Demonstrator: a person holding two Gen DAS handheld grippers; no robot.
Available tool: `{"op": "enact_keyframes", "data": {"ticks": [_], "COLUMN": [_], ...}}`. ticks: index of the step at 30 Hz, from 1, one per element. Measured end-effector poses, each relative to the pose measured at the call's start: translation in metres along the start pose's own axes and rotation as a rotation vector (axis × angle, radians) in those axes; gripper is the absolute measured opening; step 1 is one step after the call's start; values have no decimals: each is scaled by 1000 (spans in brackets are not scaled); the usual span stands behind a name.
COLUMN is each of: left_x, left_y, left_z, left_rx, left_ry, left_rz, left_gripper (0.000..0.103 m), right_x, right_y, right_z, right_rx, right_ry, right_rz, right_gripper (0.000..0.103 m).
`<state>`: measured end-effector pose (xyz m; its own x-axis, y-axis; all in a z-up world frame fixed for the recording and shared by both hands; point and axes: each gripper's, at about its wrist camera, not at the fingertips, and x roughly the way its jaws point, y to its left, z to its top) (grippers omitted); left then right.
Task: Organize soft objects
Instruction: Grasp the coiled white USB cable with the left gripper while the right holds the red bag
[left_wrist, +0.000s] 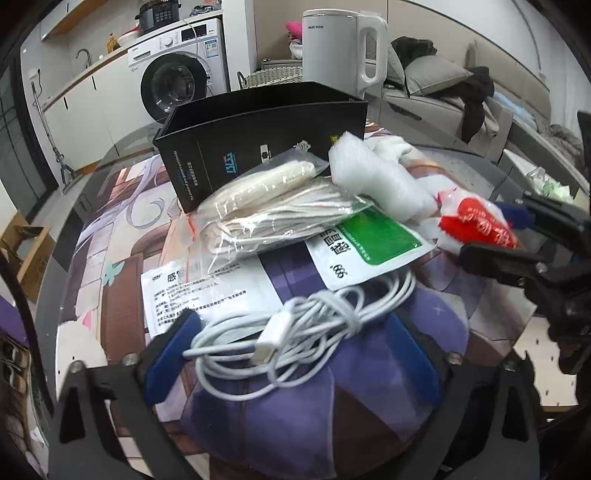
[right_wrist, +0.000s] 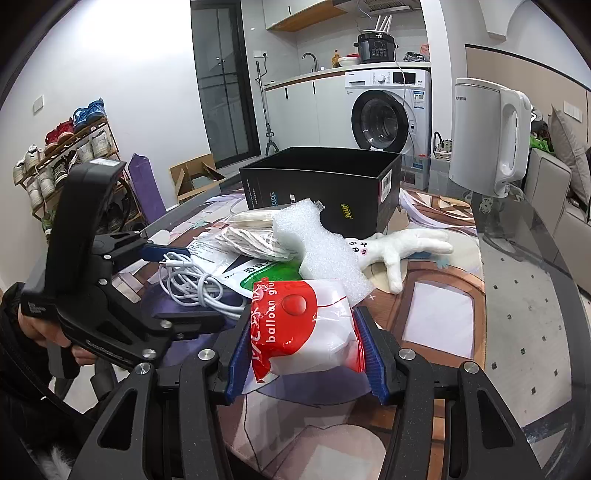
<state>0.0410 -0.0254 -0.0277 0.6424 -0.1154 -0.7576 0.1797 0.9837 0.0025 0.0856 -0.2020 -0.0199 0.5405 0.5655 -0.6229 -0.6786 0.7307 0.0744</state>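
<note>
Two tongs are seen: the right tongs (right_wrist: 301, 354) are clamped on a red-and-white packet (right_wrist: 303, 325), the left tongs (left_wrist: 291, 354) spread wide around a white cable (left_wrist: 295, 332); bare counter (right_wrist: 517, 295) lies rightward.

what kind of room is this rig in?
Looks like a small home, an open kitchen-laundry and living area. A front-loading washing machine sits under a counter with a sink tap, a shoe rack lines the wall, and a sofa stands behind the table.

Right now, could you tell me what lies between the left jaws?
The coiled white cable lies between the open left jaws, pads apart from it, in the left wrist view.
</note>
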Motion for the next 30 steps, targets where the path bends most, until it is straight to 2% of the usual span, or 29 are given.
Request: {"op": "enact_keyframes", "data": {"ticks": [3,16,17,18,23,27,30], "left_x": [-3,-26,-27,-28,-27,-30,-26], "left_y": [3,14,14,15,13,6,0], "left_z": [-2,-18,-19,-19,-22,-18,-14], "left_rx": [-9,-35,-37,-42,-38,-9,3], "left_ry": [-21,-77,-79,-79,-71,-79,-54], "left_rz": [-6,-51,-55,-59,-65,-142,-204], "left_gripper": [76,71,56,49,49,53,53], "right_x": [0,0,0,0,-1,-2,-3], "right_y": [0,1,1,1,3,5,6], "right_z": [0,0,0,1,1,2,2], "right_rx": [4,-3,-5,-6,-15,-20,-24], "right_ry": [1,-5,-6,-7,-8,-9,-11], "right_rz": [0,-2,-3,-4,-2,-3,-4], "right_gripper": [53,53,53,53,53,53,53]}}
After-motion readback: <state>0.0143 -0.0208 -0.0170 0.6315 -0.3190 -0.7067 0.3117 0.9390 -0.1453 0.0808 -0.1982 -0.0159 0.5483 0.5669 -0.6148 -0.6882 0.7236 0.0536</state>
